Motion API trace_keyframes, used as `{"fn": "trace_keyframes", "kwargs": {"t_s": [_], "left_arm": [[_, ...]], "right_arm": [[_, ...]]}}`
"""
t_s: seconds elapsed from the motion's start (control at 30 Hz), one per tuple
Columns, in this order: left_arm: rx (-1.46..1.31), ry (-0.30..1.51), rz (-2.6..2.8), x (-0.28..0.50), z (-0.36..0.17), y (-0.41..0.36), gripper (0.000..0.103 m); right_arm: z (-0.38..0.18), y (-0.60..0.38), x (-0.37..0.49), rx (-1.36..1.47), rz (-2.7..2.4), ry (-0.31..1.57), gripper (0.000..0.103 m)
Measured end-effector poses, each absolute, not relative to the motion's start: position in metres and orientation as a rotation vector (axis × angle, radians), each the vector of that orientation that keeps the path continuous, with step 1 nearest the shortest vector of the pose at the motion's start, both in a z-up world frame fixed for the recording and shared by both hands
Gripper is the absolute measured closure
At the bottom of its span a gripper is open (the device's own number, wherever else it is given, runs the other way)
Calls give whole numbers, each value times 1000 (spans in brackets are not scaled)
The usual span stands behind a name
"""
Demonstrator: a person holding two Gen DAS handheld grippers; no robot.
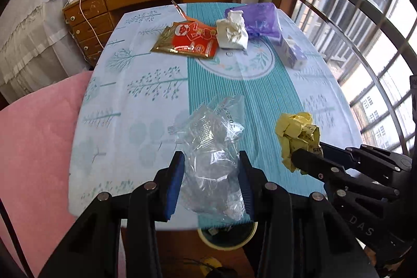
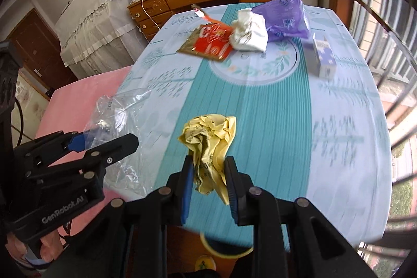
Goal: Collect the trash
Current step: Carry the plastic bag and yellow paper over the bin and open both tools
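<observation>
My left gripper (image 1: 211, 160) is shut on a crumpled clear plastic wrapper (image 1: 213, 132), which sticks out past its blue pads above the table's near edge. To its right, my right gripper (image 1: 307, 155) is shut on a crumpled yellow paper ball (image 1: 297, 132). In the right wrist view the yellow paper (image 2: 208, 137) is pinched between the right gripper's (image 2: 208, 163) pads, and the left gripper (image 2: 106, 140) holds the clear wrapper (image 2: 117, 108) at the left. A yellow-rimmed bin (image 1: 226, 241) shows below the table edge, partly hidden by the fingers.
At the far end of the tablecloth (image 1: 146, 95) lie a red snack packet (image 1: 190, 41), a white crumpled bag (image 1: 233, 33), a purple plastic bag (image 1: 260, 17) and a small purple-white carton (image 1: 293, 51). A pink cushion (image 1: 39, 134) sits left; window bars run along the right.
</observation>
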State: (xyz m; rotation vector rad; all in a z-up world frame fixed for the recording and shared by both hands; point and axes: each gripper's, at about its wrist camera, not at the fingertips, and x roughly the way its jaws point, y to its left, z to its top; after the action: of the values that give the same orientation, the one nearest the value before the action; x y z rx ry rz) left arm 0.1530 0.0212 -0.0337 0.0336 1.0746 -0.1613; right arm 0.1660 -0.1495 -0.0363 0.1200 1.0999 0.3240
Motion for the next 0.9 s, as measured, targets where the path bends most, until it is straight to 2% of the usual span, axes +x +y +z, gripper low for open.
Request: {"fn": "trace_keyframes", "kwargs": {"t_s": [0.27, 0.53, 0.63, 0.9], "left_arm": [[67, 1121, -228, 85, -48, 41, 64], [69, 1184, -241, 45, -73, 34, 64], [91, 1207, -237, 35, -93, 25, 64], [73, 1320, -214, 23, -181, 8, 63]], "right_arm": [[-41, -121, 80, 120, 260, 1122, 79], [-56, -122, 32, 112, 232, 1207, 79], [-75, -127, 21, 131, 224, 1248, 79], [-169, -148, 4, 209, 168, 1372, 79]]}}
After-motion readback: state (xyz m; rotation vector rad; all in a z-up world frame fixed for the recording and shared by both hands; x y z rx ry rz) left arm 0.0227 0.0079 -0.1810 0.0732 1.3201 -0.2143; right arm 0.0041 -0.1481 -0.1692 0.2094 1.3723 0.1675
